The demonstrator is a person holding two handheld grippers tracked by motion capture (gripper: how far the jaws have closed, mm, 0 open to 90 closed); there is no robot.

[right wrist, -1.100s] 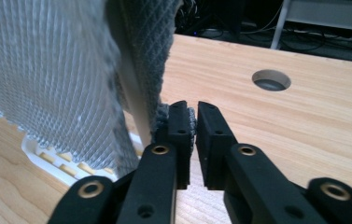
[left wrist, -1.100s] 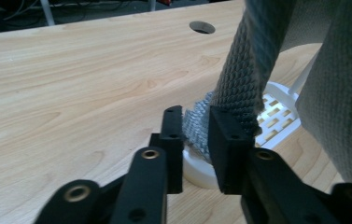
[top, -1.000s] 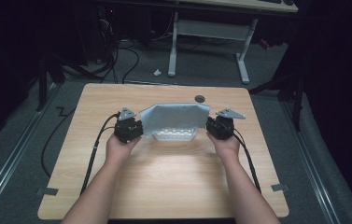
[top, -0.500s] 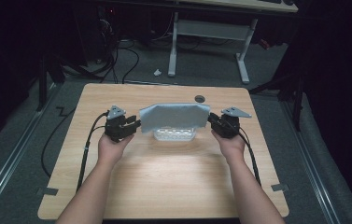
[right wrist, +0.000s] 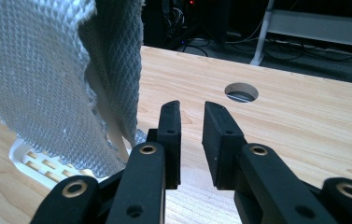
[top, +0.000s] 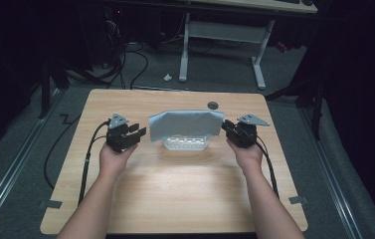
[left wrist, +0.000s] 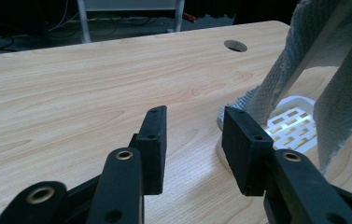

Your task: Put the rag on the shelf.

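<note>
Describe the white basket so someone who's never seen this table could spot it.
Start at the wooden table. Between the two hand-held grippers, under a draped grey cloth, sits the white basket. Its slotted plastic bottom sets it apart.

High view: fixed above my near edge, looking forward and down, whole worktop (top: 175,199) in frame. Left gripper view: low and close over the wood, facing the far right corner. Right gripper view: equally low, facing the far edge. All three share the cable hole (top: 213,105) (left wrist: 235,45) (right wrist: 241,92) near the far edge.
</note>
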